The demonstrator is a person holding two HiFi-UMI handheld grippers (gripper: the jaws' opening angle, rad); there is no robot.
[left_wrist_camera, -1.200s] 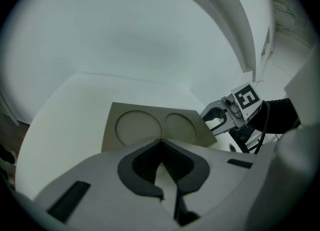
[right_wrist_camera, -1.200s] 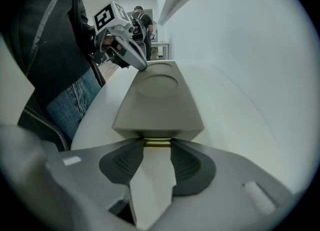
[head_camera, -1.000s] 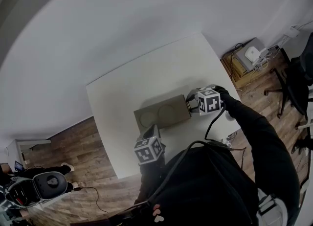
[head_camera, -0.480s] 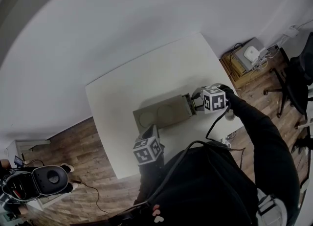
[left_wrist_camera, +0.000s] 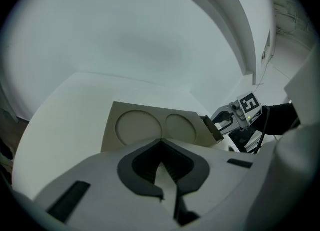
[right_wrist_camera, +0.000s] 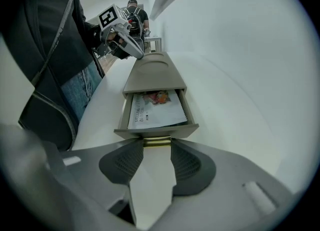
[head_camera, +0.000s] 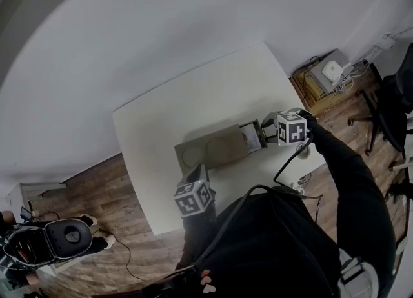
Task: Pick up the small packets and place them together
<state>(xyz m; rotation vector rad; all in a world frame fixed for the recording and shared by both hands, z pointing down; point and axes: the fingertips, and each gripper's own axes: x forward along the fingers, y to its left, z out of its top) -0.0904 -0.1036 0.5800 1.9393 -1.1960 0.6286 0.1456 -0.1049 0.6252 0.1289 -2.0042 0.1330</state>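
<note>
Right gripper view shows the right tool (right_wrist_camera: 157,148) pinching the gold handle (right_wrist_camera: 157,142) of a drawer (right_wrist_camera: 125,120). The drawer is open and sticks out of one end of a tan box (right_wrist_camera: 152,72). One packet (right_wrist_camera: 156,109) lies flat in the drawer. It is white with a bright picture on it. Its words are too small to read. The back of the drawer is hidden under the box top.

The left tool (left_wrist_camera: 161,141) has its jaws together with nothing in them. It is low by the long near side of the box, and I cannot tell if it touches. The box top has two round rings (left_wrist_camera: 135,127).

The box sits on a white counter (head_camera: 193,100) by a white wall (head_camera: 161,19). The floor (head_camera: 97,190) is brown wood. A black chair (head_camera: 387,109) stands well off to the right. The person's dark top (head_camera: 277,245) hides the near edge of the counter.
</note>
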